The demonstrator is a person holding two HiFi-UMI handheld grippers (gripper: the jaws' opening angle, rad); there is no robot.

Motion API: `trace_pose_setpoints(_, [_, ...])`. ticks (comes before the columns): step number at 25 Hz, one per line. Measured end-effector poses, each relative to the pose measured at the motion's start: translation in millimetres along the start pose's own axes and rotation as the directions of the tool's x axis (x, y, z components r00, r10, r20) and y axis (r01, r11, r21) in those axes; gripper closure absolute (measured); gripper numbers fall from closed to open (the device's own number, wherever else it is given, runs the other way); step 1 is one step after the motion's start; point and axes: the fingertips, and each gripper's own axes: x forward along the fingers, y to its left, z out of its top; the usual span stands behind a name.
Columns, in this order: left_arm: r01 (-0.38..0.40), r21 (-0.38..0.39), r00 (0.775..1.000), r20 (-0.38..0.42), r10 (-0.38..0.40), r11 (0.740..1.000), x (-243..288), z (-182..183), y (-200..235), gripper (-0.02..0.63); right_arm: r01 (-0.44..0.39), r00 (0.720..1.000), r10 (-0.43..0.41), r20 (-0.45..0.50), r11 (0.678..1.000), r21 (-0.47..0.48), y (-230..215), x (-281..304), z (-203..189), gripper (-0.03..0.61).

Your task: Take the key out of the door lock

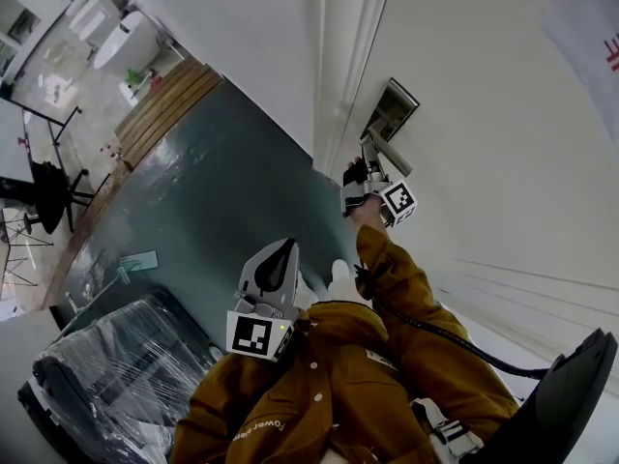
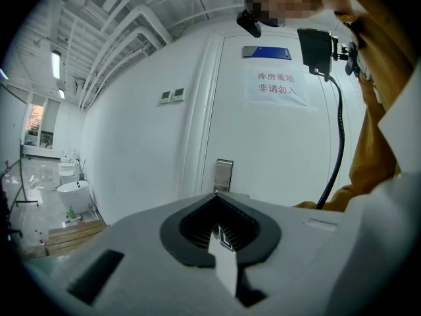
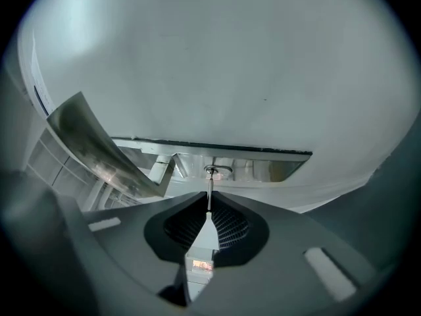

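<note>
At a white door (image 1: 484, 85), seen from the head view, a person in a mustard jacket (image 1: 329, 375) reaches the right hand-held gripper (image 1: 369, 162) up to the metal plate (image 1: 392, 112), just under the handle (image 1: 387, 153). This looks like a reach for the key, which is too small to make out from here. The left hand-held gripper (image 1: 285, 251) hangs by the chest, well apart from the door and apparently idle. A glossy dark-green floor (image 1: 213, 182) runs to a wooden platform (image 1: 164, 109) and white bathroom fixtures (image 1: 126, 42). A plastic-wrapped bundle (image 1: 116, 375) lies at lower left.

From the left gripper view, the jaws are pressed together with nothing between them, pointing at the door. A sign (image 2: 276, 87) hangs above the plate there, and a black cable (image 2: 339, 143) drops beside the sleeve.

From the right gripper view, the jaws pinch the key (image 3: 209, 188), a thin strip seen edge-on. Its far end sits in the lock (image 3: 212, 172), set in the plate, with the handle jutting at left. The hand-held gripper lines up with the key's length, which likely suits a straight pull. The key is not yet out.
</note>
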Motion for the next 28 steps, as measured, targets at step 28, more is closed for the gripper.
trace_pose_setpoints(28, [0.040,0.011,0.997,0.064,-0.041,0.999,4.5,15.1,-3.2,0.614,-0.181,0.887,0.104,-0.450,0.974,-0.133,110.1,-63.3,-99.7,0.552])
